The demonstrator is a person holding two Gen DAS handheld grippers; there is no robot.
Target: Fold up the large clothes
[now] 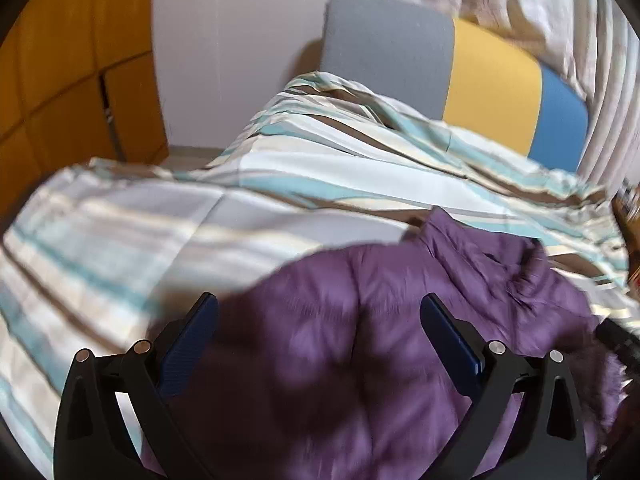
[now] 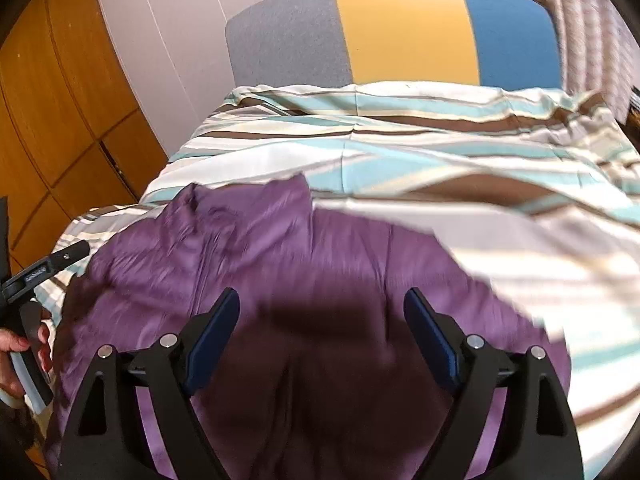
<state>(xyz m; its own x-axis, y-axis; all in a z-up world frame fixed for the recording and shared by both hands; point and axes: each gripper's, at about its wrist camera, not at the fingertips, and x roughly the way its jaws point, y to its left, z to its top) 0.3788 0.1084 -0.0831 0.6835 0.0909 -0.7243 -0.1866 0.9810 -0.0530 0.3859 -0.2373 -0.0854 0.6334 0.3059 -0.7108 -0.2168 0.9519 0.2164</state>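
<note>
The purple jacket (image 2: pixel 288 280) lies crumpled on the bed, filling the lower centre of both views, its collar end toward the upper left of the right wrist view. The right tool (image 2: pixel 321 308) hangs above the jacket with its jaws spread wide and nothing between them. The left tool (image 1: pixel 319 312) is likewise wide open and holds nothing. The step in hand appears to be the approach before a first grasp; no fold is made yet. The next move calls for each tool to descend to a jacket edge and close on it. The striped bedcover (image 2: pixel 440 148) offers open room above and to the right of the jacket. The headboard (image 2: pixel 400 32) bounds the far side; the wooden wardrobe (image 2: pixel 60 100) stands at the left.
</note>
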